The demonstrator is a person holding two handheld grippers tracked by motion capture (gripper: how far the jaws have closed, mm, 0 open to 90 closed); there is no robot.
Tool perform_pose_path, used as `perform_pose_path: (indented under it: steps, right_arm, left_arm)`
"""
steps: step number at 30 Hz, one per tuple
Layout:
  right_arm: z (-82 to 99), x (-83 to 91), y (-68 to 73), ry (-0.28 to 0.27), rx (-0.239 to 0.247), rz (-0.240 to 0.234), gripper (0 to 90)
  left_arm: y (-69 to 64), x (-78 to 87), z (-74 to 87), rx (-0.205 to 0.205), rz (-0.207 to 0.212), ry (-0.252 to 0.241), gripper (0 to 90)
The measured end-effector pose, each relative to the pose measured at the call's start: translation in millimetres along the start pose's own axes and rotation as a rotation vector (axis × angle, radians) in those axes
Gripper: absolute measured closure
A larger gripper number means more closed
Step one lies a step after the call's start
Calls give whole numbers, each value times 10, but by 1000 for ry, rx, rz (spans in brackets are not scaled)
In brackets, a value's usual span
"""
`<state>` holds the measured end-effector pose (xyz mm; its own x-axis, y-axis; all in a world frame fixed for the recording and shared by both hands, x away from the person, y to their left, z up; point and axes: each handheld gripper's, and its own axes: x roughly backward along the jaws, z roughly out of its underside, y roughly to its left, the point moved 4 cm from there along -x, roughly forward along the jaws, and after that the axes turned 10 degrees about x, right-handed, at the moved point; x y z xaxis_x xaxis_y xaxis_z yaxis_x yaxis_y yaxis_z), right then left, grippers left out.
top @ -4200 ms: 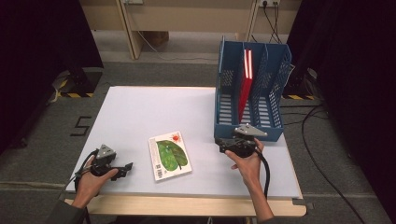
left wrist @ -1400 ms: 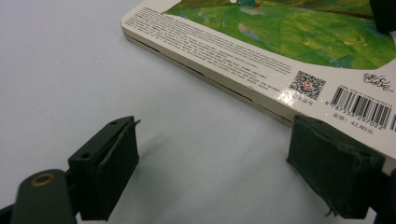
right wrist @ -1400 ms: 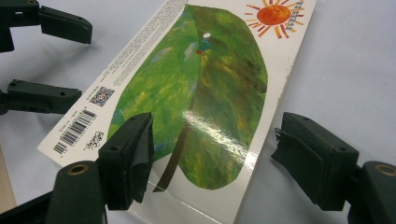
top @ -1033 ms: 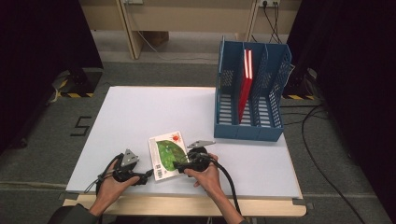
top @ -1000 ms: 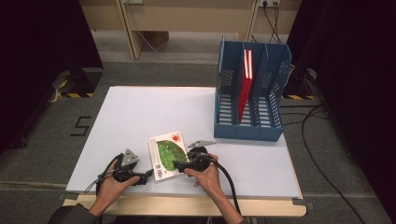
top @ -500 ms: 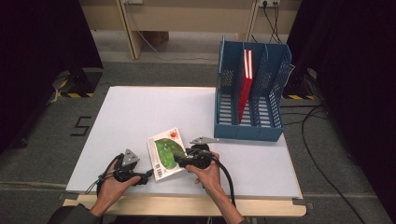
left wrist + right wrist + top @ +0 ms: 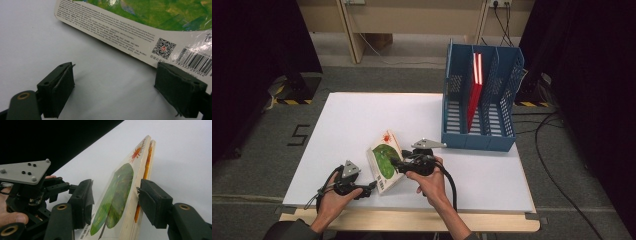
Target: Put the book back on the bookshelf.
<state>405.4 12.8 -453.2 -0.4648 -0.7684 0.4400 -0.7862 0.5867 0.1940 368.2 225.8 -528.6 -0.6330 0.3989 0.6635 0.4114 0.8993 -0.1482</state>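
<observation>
My right tool (image 7: 398, 163), jaws just closing around the tilted book (image 7: 385, 159); left tool (image 7: 371, 186) spread, near surface's (image 7: 362, 115) front edge.

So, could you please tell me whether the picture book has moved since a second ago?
Yes. The picture book has tipped up off the white table, its right edge lifted toward the blue rack, between the right tool's closing jaws.

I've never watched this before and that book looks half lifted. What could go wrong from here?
The right gripper has been closing around the tilted book, but one pad looks short of the cover, so the book could slip and flop back. The open left gripper sits at its lower edge; the book might slide against it.
</observation>
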Motion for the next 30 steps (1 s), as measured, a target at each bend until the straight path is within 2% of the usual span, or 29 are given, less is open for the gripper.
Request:
perform_pose_path:
  steps: [7, 9, 11, 13, 18, 22, 25, 28, 29, 30]
  right_arm:
    - [-88, -3, 96, -32, 6, -28, 468]
    - [-134, -12, 156, -38, 23, -39, 473]
    - [-165, -25, 210, -37, 49, -36, 478]
    - [-179, -32, 252, -34, 72, -30, 478]
    - [-208, -48, 317, -49, 73, -47, 481]
    - [-234, -70, 398, -52, 106, -56, 481]
    - [-247, -83, 434, -55, 114, -61, 478]
    - [-253, -85, 442, -52, 113, -58, 478]
    - [-255, -86, 446, -51, 111, -59, 478]
    - [-259, -88, 448, -50, 123, -62, 477]
  left_arm:
    - [-8, -5, 2, 8, -8, -6, 147]
    - [-12, -2, -1, 11, -5, -10, 149]
    - [-21, 14, -14, 14, 15, -22, 153]
    - [-11, 15, -13, 13, 16, -21, 149]
    - [8, 28, -6, 13, 17, -22, 148]
    - [29, 31, -2, 22, 16, -25, 149]
    - [22, 18, 0, 16, -2, -30, 136]
    - [22, 16, 6, 21, -1, -35, 134]
    - [24, 6, 8, 34, 3, -39, 130]
    - [23, 0, 8, 36, 3, -41, 126]
